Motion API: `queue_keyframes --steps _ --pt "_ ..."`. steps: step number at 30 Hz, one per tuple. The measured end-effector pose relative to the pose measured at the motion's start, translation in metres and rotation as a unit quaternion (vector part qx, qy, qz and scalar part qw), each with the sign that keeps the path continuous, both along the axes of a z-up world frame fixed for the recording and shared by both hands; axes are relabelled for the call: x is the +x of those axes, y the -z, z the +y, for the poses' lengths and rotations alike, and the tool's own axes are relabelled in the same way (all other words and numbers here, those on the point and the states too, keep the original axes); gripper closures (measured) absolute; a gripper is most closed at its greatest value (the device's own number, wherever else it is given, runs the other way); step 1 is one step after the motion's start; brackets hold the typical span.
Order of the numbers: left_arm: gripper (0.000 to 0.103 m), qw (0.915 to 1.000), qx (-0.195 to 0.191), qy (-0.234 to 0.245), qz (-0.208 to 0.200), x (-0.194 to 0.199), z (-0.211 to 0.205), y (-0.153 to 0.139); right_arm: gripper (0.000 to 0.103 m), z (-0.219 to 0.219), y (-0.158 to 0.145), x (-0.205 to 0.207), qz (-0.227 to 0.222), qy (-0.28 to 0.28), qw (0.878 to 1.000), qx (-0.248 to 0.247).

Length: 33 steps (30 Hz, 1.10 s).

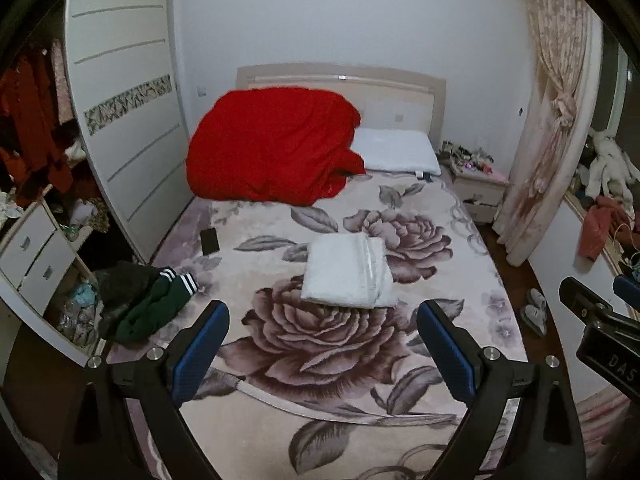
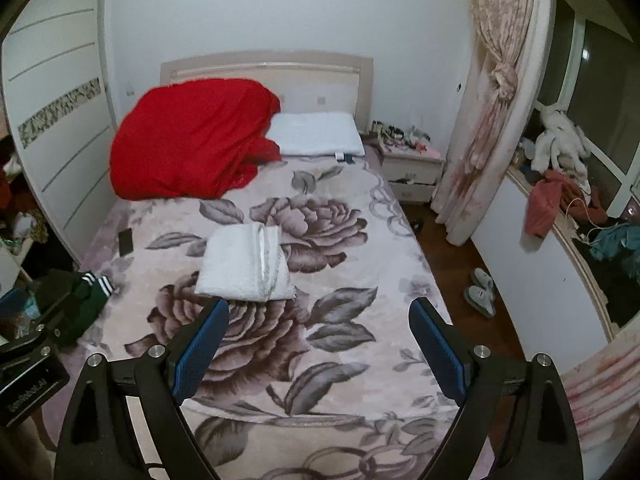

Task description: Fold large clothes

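Observation:
A white garment lies folded into a neat rectangle in the middle of the bed, on its rose-patterned blanket. My left gripper hangs high above the near part of the bed, open, nothing between its blue pads. My right gripper is held just as high beside it, also open and empty; its side shows at the right edge of the left wrist view. A dark green garment with white stripes lies crumpled at the bed's left edge.
A red quilt and a white pillow lie at the headboard. A black phone rests near the left edge. Wardrobe on the left, nightstand, curtain and slippers on the right.

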<state>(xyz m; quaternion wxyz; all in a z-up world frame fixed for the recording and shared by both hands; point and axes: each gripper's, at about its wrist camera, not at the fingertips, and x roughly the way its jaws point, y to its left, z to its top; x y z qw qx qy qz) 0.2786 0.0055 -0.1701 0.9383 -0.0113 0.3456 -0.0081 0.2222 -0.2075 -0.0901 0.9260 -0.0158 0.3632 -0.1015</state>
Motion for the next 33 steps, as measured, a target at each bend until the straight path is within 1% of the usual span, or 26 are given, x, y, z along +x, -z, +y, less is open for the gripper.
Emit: queue_keyframes --steps 3,7,11,13,17,22,28,33 --pt "0.007 1.0 0.002 -0.003 -0.004 -0.013 0.001 -0.015 0.01 -0.001 -0.025 -0.024 -0.016 -0.004 1.0 -0.002" --pt "0.007 0.9998 0.007 -0.01 0.016 -0.023 0.0 -0.028 0.01 -0.002 -0.046 -0.048 -0.021 -0.013 1.0 0.001" --pt "0.007 0.9996 0.016 -0.012 0.021 -0.032 -0.003 -0.04 0.01 -0.003 -0.065 -0.06 -0.018 -0.022 1.0 -0.005" --pt "0.007 0.9995 0.015 -0.013 0.023 -0.035 -0.005 -0.045 0.01 -0.003 -0.075 -0.065 -0.018 -0.03 0.999 -0.003" --pt "0.007 0.9996 0.018 -0.018 0.012 -0.044 -0.008 -0.056 0.01 -0.006 -0.092 -0.074 -0.028 -0.038 0.999 0.006" --pt "0.007 0.9997 0.016 -0.019 0.002 -0.053 -0.011 -0.065 0.007 -0.009 -0.103 -0.078 -0.026 -0.05 0.998 0.01" --pt "0.007 0.9996 0.016 -0.022 -0.009 -0.057 -0.011 -0.07 0.006 -0.012 -0.113 -0.08 -0.035 -0.056 0.998 0.007" --pt "0.007 0.9997 0.013 -0.02 -0.007 -0.059 -0.011 -0.071 0.006 -0.013 -0.116 -0.085 -0.035 -0.06 0.997 0.012"
